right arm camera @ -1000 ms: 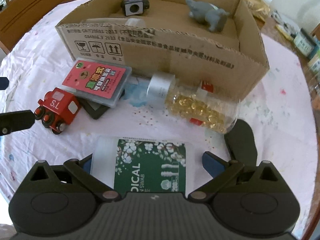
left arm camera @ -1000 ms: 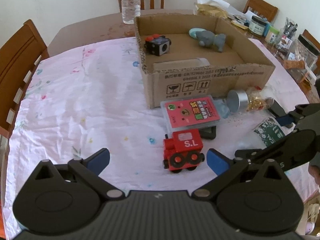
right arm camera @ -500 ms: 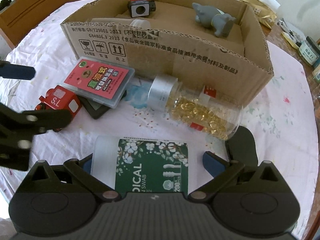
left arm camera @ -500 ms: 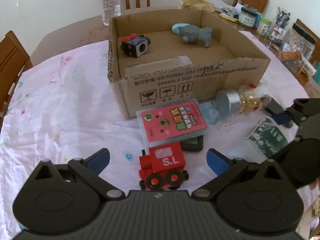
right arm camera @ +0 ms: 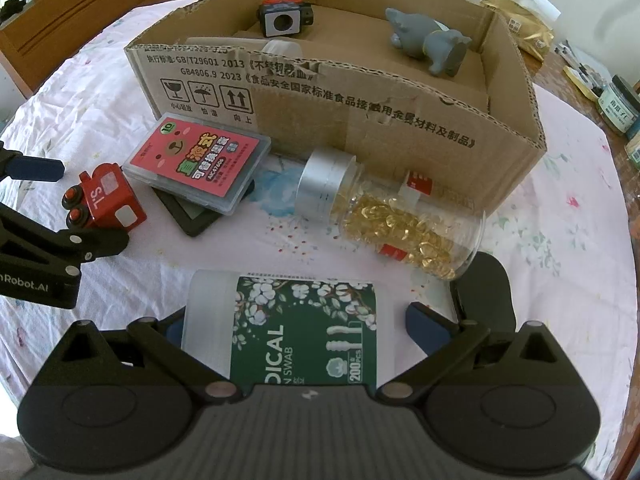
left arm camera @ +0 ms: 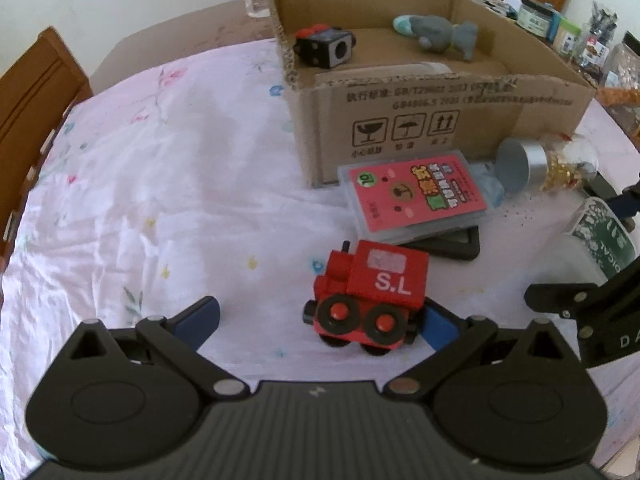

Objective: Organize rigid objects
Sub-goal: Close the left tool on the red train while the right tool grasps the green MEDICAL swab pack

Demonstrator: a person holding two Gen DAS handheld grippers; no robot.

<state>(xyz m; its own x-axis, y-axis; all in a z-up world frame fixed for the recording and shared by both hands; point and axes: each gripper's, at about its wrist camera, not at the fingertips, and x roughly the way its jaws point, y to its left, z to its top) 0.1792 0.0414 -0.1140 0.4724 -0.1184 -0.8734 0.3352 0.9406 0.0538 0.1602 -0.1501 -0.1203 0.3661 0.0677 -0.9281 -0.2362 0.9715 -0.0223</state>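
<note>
- Now, starting at the left, our left gripper [left arm camera: 320, 318] has its fingers spread wide around the red toy train [left arm camera: 370, 294]; the train sits off-centre, its rear touching or nearly touching the right-hand finger [left arm camera: 440, 326], while the left-hand finger [left arm camera: 200, 316] stands well apart from it.
- We judge the step in hand to be the grasp on this train, so we should shift the gripper to the right until the train sits midway, then close squarely on its flat sides rather than on the wheels, which could roll it out.
- Just beyond the train, the pink card case [left arm camera: 416, 196] lies on a dark flat slab [left arm camera: 456, 242]; we keep the fingers low and clear of both when we lift.
- Further back, the cardboard box [right arm camera: 320, 92] already holds a black cube toy [right arm camera: 282, 20] and a grey animal figure [right arm camera: 430, 46]; we lift the train high enough to clear the front wall.
- To the right, a capsule bottle [right arm camera: 384, 216] lies on its side on the worktop [left arm camera: 160, 184] against the box.
- Rightmost, our right gripper [right arm camera: 288, 330] has its fingers apart around the cotton swab box [right arm camera: 288, 328], not yet pinching it; we hold it steady there so the arms do not collide.
</note>
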